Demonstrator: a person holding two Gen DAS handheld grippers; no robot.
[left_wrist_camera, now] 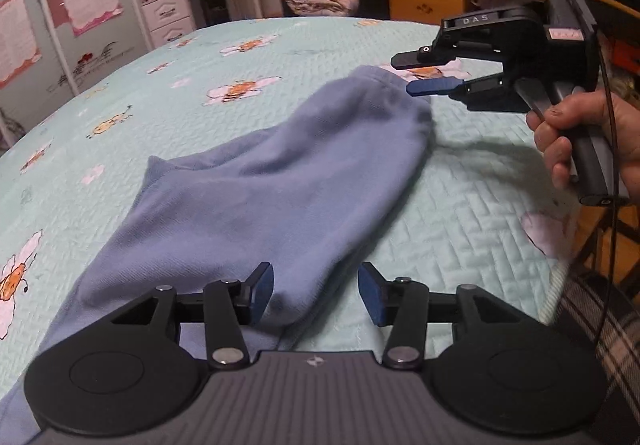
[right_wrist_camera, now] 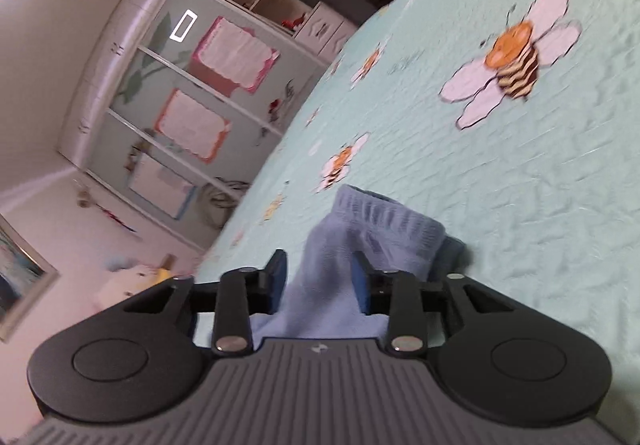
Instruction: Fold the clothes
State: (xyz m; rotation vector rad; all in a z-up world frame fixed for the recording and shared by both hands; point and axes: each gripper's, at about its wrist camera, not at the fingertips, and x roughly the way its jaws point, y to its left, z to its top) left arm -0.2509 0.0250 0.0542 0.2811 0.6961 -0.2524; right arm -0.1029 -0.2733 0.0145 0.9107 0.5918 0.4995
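I see the soft blue knitted garment (left_wrist_camera: pixel 256 181) lying across the pale green quilted bedspread with bee prints (left_wrist_camera: pixel 460 205), stretched from my near side toward its ribbed elastic band (right_wrist_camera: pixel 384 217) at the far end. My left gripper (left_wrist_camera: pixel 316 295) hangs above the near part of the cloth with its blue pads (left_wrist_camera: pixel 262 295) spread apart, holding nothing; I judge it waits there to pick the near edge. My right gripper (left_wrist_camera: pixel 424 75) is at the far end, just beside the ribbed band, also released and with a gap between the fingers. In its own view the cloth passes between the pads, but they do not press it. I think both ends are prepared for one lifting fold.
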